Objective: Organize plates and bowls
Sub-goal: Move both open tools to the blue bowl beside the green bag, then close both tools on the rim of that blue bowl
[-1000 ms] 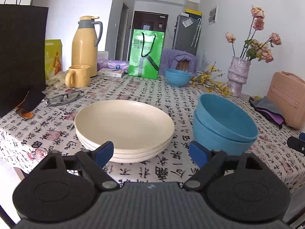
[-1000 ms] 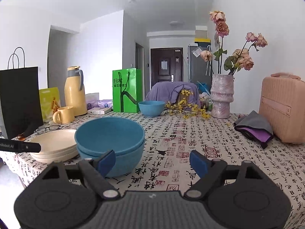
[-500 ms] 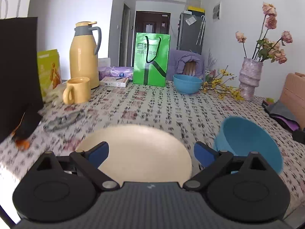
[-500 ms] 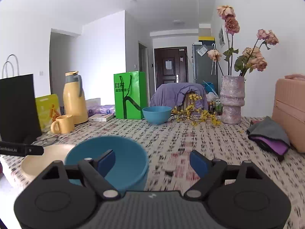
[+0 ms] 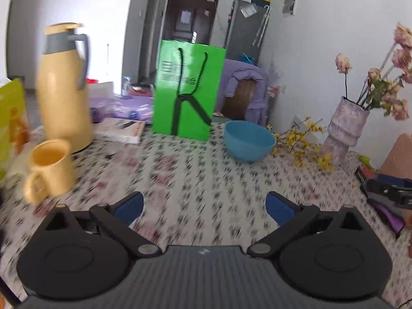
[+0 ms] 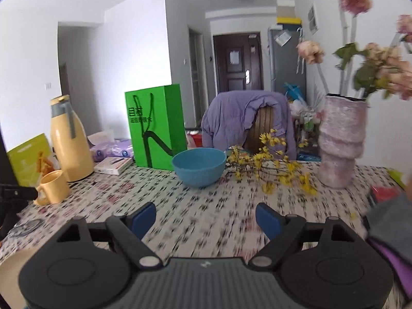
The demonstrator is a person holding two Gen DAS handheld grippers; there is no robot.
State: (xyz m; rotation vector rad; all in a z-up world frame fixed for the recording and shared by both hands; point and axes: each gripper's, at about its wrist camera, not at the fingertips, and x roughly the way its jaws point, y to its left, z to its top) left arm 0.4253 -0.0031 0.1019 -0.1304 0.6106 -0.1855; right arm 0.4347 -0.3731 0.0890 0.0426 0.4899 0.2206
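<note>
A single blue bowl [image 5: 248,140] stands at the far side of the patterned table, beside a green bag; it also shows in the right wrist view [image 6: 198,166]. My left gripper [image 5: 204,207] is open and empty above the table, well short of the bowl. My right gripper [image 6: 206,219] is open and empty, also short of the bowl. A sliver of the cream plate stack [image 6: 11,275] shows at the lower left of the right wrist view. The stacked blue bowls are out of view.
A yellow thermos [image 5: 64,87], yellow mug [image 5: 50,170], book [image 5: 121,128] and green paper bag [image 5: 188,92] stand at left and back. A vase of dried roses [image 6: 341,144] and yellow flower sprigs [image 6: 270,164] lie right of the bowl. Folded cloths [image 6: 388,226] lie at right.
Both grippers have moved forward over the table toward the far blue bowl. The plate stack and stacked bowls have dropped out of view beneath them. Both stay open.
</note>
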